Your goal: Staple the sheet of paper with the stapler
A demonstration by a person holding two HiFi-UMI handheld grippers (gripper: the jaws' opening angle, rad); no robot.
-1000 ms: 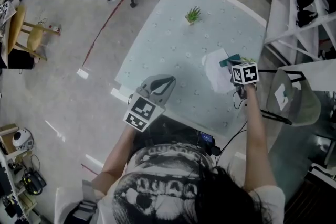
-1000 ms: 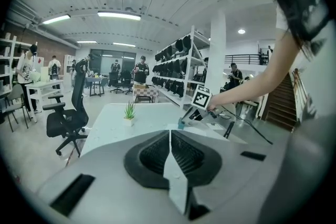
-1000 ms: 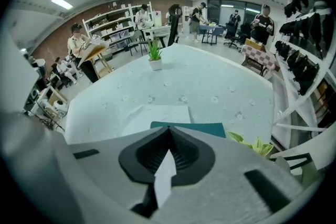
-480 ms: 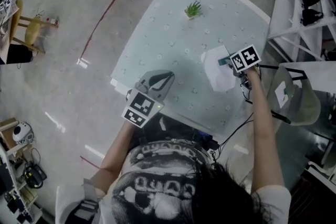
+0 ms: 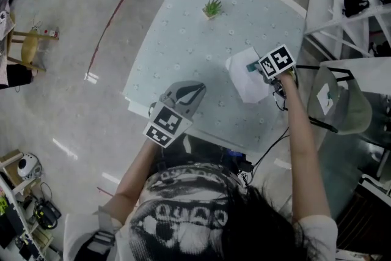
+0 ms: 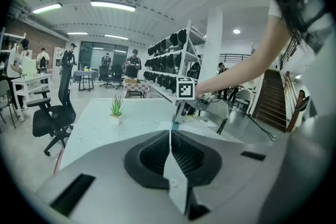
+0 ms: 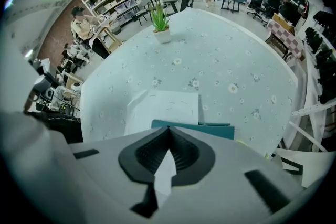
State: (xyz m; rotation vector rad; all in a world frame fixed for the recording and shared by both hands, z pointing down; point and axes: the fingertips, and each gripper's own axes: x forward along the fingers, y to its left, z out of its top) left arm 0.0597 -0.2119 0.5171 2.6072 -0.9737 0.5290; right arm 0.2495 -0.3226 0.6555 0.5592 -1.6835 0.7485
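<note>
Lying on one table (image 5: 183, 52) — one sheet (image 7: 168, 105), one stapler (image 7: 215, 130); left tongs (image 5: 197, 91), right tongs (image 7: 168, 129) — both closed, empty.

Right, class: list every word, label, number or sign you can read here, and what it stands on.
No text can be read.
Left claw, right claw: square marker patterns only, no letters.
Sheet of paper: faint marks, too small to read.
Shirt print: blurred, unreadable.

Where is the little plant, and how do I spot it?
Find the big pale table with the tiny flower pattern. Near its far side stands a small plant in a white pot. It is the only green, spiky, upright thing; the sheet of paper lies flat and white.
</note>
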